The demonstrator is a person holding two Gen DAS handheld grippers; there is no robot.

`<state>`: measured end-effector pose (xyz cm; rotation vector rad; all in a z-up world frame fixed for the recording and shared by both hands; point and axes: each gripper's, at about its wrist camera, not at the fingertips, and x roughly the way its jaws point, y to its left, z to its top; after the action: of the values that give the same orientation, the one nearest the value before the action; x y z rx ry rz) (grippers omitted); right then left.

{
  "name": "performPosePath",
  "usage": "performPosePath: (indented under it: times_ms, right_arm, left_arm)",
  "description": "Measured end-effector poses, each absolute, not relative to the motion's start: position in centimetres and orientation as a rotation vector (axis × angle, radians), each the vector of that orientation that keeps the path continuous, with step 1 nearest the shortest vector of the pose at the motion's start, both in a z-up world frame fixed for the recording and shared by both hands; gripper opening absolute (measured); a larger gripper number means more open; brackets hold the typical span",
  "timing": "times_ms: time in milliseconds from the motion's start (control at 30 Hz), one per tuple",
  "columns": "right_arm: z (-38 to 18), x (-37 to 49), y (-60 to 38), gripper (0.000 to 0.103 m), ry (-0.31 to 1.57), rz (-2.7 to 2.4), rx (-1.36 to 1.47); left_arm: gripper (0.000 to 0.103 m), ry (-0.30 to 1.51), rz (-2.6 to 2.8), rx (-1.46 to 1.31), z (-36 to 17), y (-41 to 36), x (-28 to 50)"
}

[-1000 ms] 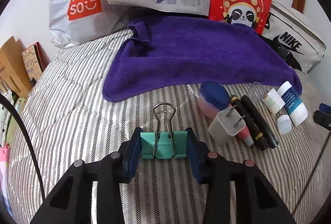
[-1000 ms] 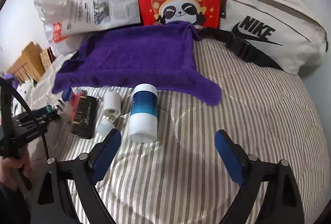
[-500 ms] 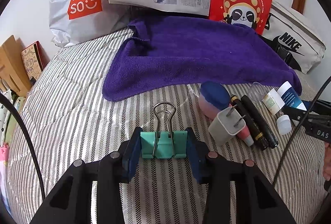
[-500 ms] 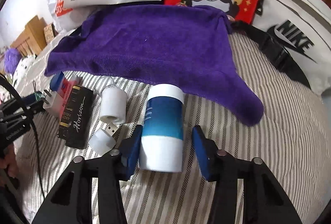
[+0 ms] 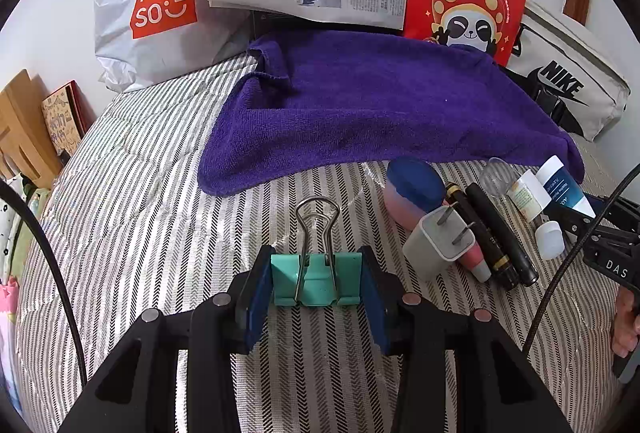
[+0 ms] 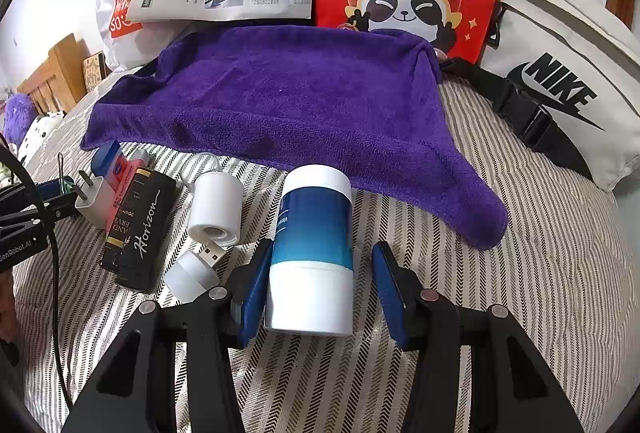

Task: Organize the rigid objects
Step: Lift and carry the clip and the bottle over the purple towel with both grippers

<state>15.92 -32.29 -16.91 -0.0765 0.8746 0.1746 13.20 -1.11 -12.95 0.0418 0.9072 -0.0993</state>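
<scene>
Over the striped bedspread [image 5: 132, 217], the left gripper [image 5: 316, 279] clamps a green binder clip [image 5: 316, 283]. From the right wrist, the right gripper [image 6: 320, 277], jaws just closing, flanks a lying blue-and-white bottle [image 6: 312, 253]; its right pad shows a gap.

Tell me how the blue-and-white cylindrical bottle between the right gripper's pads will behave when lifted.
The blue-and-white cylindrical bottle lies on its side, so it probably rolls if nudged. Its smooth, glossy wall looks slippery. The right gripper shows a gap at one pad, so the grip may not be firm yet.
</scene>
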Motion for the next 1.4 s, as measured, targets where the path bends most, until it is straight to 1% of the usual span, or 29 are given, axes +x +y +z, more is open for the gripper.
performPosePath:
  times_ms: [333,400,433,700,900,1067,1400]
  right_arm:
    - [-16.9,15.9,-32.2,0.049,0.873,0.175,-0.081]
    - [-16.8,15.7,-31.8,0.044,0.87,0.186,-0.089]
    - [-16.7,15.6,-31.7,0.037,0.869,0.198,-0.089]
    - [-15.7,16.4,-32.8,0.037,0.942,0.234,0.006]
    - [-13.4,16.5,-32.9,0.037,0.926,0.23,-0.004]
    - [-10.8,17.3,-32.4,0.037,0.914,0.238,-0.014]
    - [-4.6,23.0,-31.8,0.037,0.828,0.239,-0.036]
  left_arm:
    - [0.039,0.907,-0.101,0.038,-13.0,-1.0,13.2]
    - [0.039,0.908,-0.104,0.031,-12.9,-1.0,13.1]
    - [0.039,0.909,-0.106,0.026,-12.9,-1.0,13.1]
    - [0.039,0.933,-0.135,0.022,-12.5,-0.6,13.1]
    - [0.039,0.95,-0.133,-0.016,-11.4,1.2,13.3]
    - [0.039,0.917,-0.124,-0.025,-8.6,2.7,14.1]
    - [0.039,0.85,-0.162,-0.029,-3.7,2.1,19.8]
